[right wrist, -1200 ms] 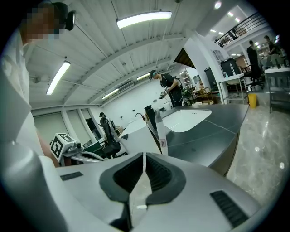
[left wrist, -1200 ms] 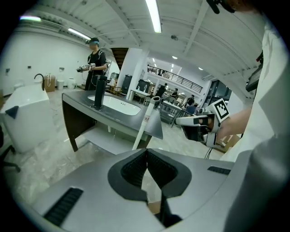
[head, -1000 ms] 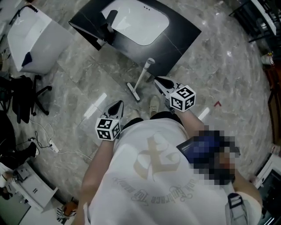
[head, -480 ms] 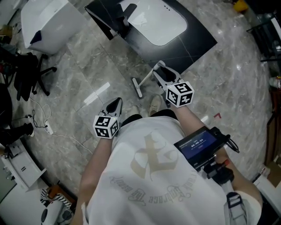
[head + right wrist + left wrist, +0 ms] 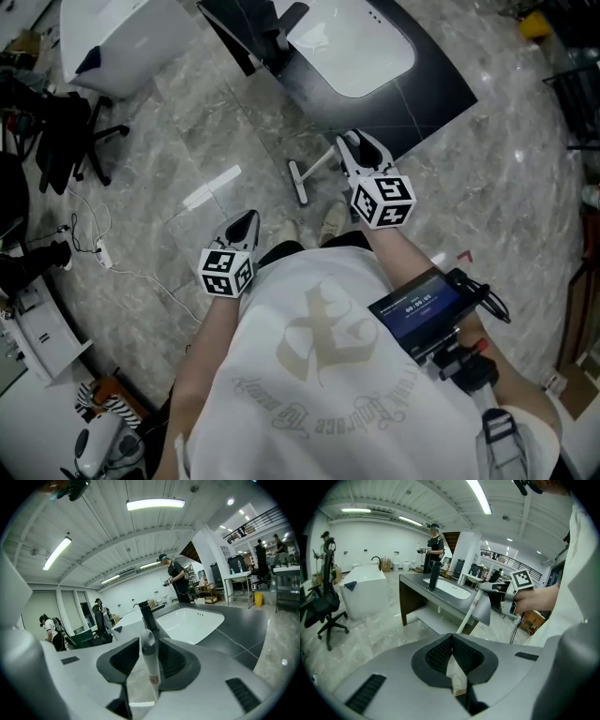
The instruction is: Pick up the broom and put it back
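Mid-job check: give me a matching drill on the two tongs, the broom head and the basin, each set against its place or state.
Things:
1. left tongs
2. right tongs
3. broom head
4. basin

Places or states:
A. white, sunk in the dark counter
B. resting on the floor
C. jaws together, nothing between them
D. broom handle between the jaws

Pairs: 1-C, 2-D, 3-B, 4-A.

Note: the right tongs' jaws are closing, with a gap beside the handle.
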The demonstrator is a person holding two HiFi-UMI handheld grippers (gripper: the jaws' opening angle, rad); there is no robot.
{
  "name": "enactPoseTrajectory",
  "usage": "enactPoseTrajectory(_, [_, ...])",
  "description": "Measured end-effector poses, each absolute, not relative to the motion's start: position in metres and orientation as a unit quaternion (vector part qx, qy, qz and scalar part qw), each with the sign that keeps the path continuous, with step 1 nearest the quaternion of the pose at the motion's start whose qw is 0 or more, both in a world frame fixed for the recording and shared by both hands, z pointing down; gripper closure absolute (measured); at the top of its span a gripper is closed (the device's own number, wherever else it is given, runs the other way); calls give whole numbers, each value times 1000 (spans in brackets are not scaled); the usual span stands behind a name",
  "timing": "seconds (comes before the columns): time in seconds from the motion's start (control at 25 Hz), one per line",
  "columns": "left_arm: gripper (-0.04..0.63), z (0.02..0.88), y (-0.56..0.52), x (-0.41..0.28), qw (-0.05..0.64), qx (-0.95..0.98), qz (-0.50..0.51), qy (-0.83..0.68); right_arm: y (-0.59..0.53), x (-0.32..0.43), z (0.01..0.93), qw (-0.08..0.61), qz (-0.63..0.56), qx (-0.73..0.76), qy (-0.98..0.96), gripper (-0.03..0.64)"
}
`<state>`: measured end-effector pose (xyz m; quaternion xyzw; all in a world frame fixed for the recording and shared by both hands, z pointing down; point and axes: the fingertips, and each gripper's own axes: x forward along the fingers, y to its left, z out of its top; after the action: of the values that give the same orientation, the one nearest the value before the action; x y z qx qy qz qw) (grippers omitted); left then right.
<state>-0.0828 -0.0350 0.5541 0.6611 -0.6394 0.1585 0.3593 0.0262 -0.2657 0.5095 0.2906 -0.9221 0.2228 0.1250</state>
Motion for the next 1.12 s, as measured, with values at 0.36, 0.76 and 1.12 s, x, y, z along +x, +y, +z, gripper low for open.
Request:
enactPoseTrajectory(0.36, [583, 551, -36, -74, 357, 662, 161, -639, -261, 23, 505, 130, 200, 282, -929, 517])
enactPoseTrajectory(0.76, [583, 553, -25, -68, 358, 648, 153, -654, -249, 7, 500, 140, 174, 228, -948, 523])
enactPoseTrajectory(1.12, [583, 551, -10, -76, 355, 642, 139, -666, -242, -3, 494, 147, 185, 200, -951, 523])
